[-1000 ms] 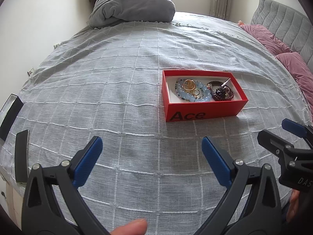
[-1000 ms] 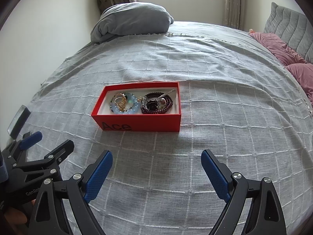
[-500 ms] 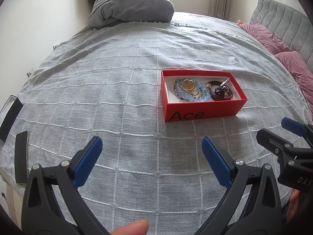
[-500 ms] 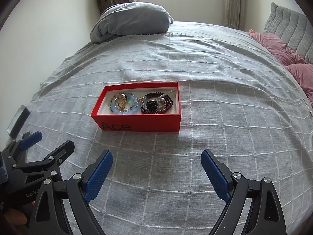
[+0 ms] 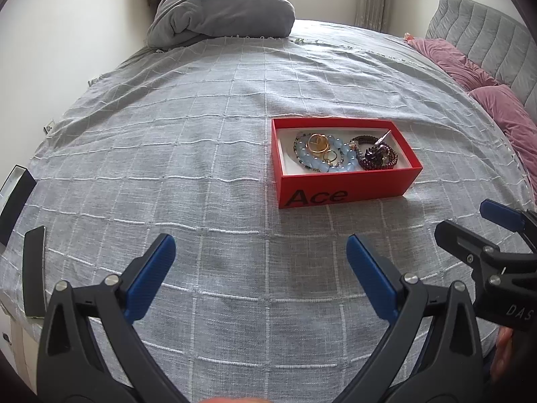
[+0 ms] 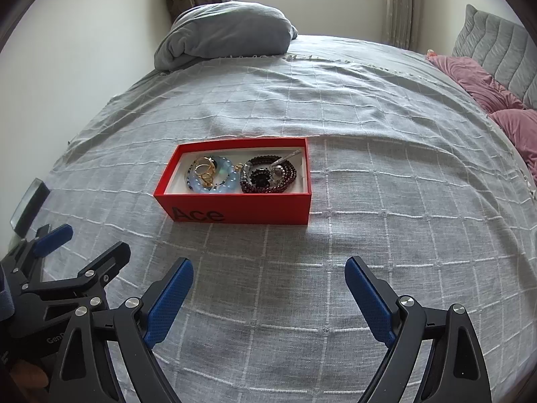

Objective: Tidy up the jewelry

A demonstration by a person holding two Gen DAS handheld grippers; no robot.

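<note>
A red box [image 5: 345, 189] [image 6: 235, 206] marked "Ace" lies on the grey bedspread. Inside it are a pale blue bead bracelet [image 5: 330, 164] [image 6: 225, 181], gold rings [image 5: 318, 143] [image 6: 203, 169], dark red bead bracelets [image 5: 377, 161] [image 6: 272, 176] and a silver piece [image 5: 384, 137]. My left gripper [image 5: 258, 262] is open and empty, short of the box and to its left. My right gripper [image 6: 268, 282] is open and empty, just in front of the box. Each view catches the other gripper at its edge: the right one [image 5: 476, 225], the left one [image 6: 87, 245].
A rolled grey duvet [image 5: 221, 16] [image 6: 228, 32] lies at the far end under a window. Pink pillows [image 5: 496, 100] [image 6: 486, 87] and a grey headboard [image 5: 486, 40] sit at the right. A dark box [image 5: 16, 198] and a black flat object [image 5: 33, 272] rest at the bed's left edge.
Both views sit slightly nearer the box and a touch lower; both grippers have stayed open and empty.
</note>
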